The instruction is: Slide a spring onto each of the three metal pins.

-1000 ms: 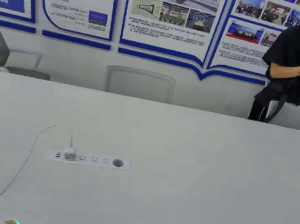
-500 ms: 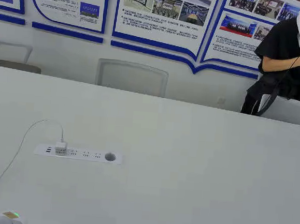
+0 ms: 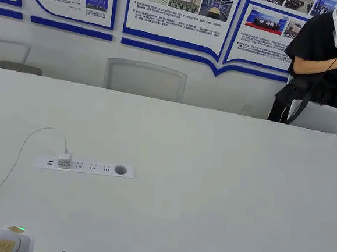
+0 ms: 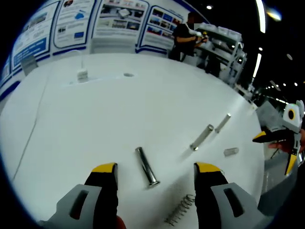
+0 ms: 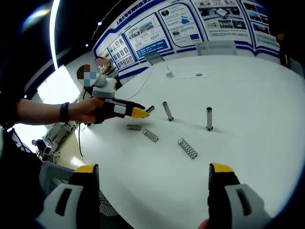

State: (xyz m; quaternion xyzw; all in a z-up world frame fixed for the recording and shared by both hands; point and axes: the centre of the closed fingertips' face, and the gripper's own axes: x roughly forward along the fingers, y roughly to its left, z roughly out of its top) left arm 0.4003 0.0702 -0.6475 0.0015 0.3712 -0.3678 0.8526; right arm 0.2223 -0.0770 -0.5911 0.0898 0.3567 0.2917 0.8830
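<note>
My left gripper [image 4: 156, 168] has its jaws spread wide with nothing between them. One metal pin [image 4: 145, 166] sits on the white table [image 4: 86, 124] between the tips, and a spring [image 4: 180, 210] lies loose just beside its near end. A second pin [image 4: 202, 137] and a third pin [image 4: 222, 122] sit further out, close together. My right gripper [image 5: 152, 169] is spread and empty too, well back from three springs [image 5: 150, 134] lying near the pins. Farther across the table I see a power strip [image 3: 83, 166] with a charger [image 3: 64, 160] plugged in, then a chair [image 3: 144, 78] and a person [image 3: 323, 56] by the wall
</note>
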